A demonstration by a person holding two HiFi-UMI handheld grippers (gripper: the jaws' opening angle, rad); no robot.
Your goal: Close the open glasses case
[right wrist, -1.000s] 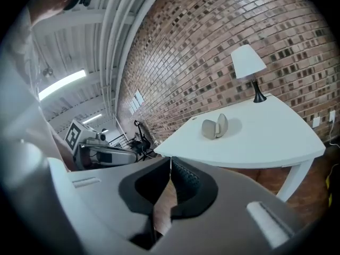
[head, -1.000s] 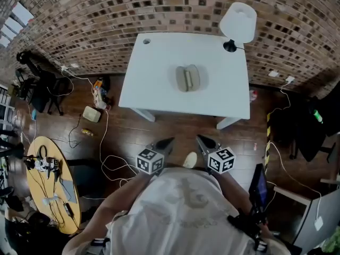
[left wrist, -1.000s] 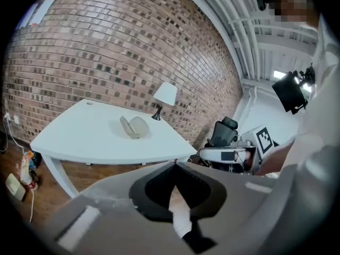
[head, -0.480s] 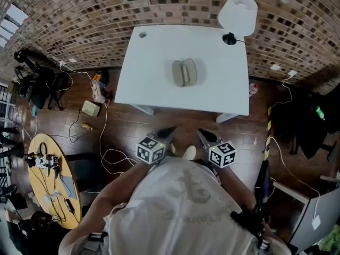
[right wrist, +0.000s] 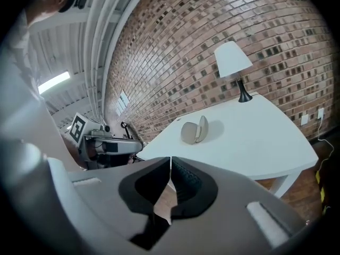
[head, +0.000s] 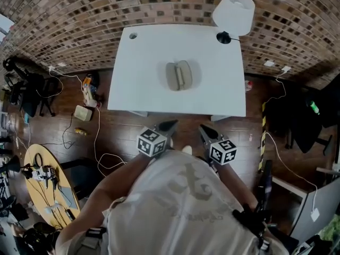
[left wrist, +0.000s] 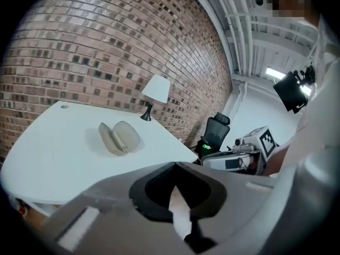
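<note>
The beige glasses case (head: 179,75) lies open, both shells up, in the middle of the white table (head: 143,89). Both grippers hover over the wooden floor, short of the table's front edge. My left gripper (head: 171,124) points at the table with its jaws shut and nothing in them; the right gripper (head: 203,129) beside it is shut and empty too. The left gripper view has the case (left wrist: 119,137) well ahead of the closed tips (left wrist: 175,163). From the right gripper view the case (right wrist: 195,130) stands far beyond the closed tips (right wrist: 170,158).
A white lamp (head: 232,7) stands at the table's far right corner, and a cable hole (head: 133,35) sits at the far left. Cables and small items litter the floor (head: 85,113) to the left. A round yellow table (head: 45,187) with tools is at lower left.
The person has stepped toward the table, so both grippers are nearer its front edge. Both stay shut and empty; the case has not moved on the table.
</note>
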